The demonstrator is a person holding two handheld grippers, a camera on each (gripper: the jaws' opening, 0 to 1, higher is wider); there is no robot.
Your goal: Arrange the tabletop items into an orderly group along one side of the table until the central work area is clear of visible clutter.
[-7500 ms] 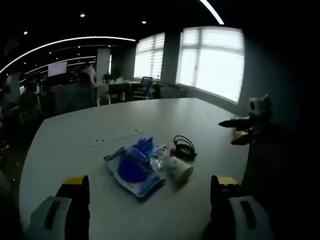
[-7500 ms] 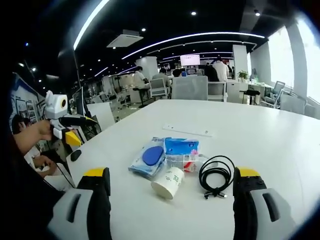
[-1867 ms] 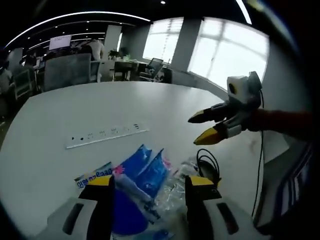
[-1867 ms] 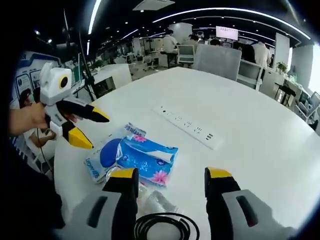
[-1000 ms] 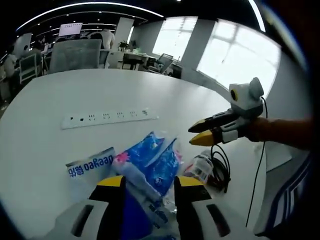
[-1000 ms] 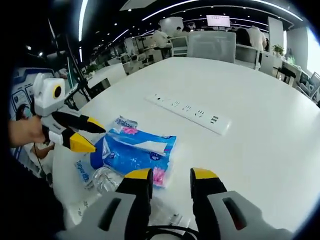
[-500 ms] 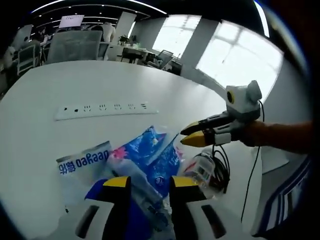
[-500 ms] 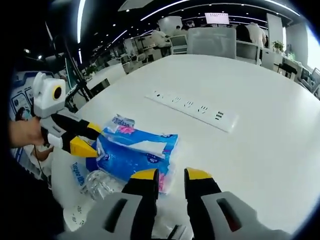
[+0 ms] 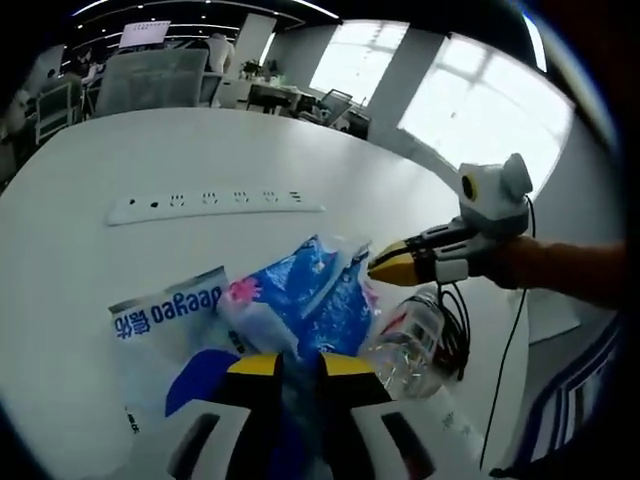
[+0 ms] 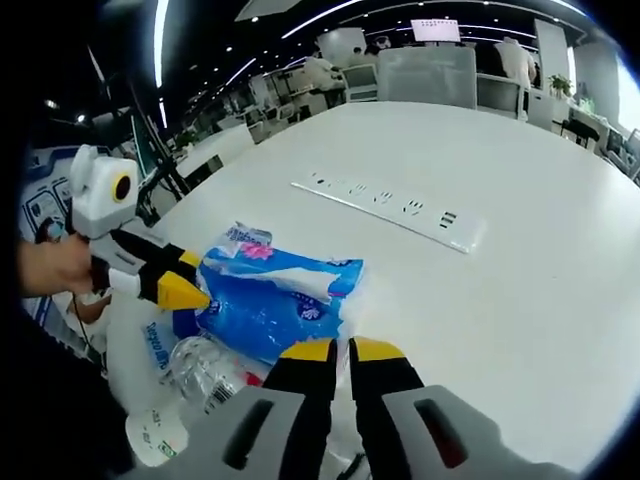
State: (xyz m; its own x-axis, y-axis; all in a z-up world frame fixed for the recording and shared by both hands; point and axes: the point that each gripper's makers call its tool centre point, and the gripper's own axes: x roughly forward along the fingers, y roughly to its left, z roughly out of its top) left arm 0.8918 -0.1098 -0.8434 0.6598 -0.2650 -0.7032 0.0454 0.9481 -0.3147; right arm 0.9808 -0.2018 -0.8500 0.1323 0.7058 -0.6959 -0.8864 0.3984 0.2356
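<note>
Bright windows (image 9: 470, 105); grey office chair (image 9: 150, 85); wall screen (image 10: 437, 29).

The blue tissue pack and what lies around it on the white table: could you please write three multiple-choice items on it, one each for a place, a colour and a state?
1. The power strip lies:
A. on top of the pack
B. apart from the pack, farther up the table
C. on the floor

2. The gripper jaw tips are:
A. yellow
B. green
C. red

3. The right gripper is:
A. wide open
B. shut on the blue tissue pack
C. holding the paper cup

Answers: B, bare white table separates them; A, yellow tips show in both views; B, its jaws pinch the pack's edge.
</note>
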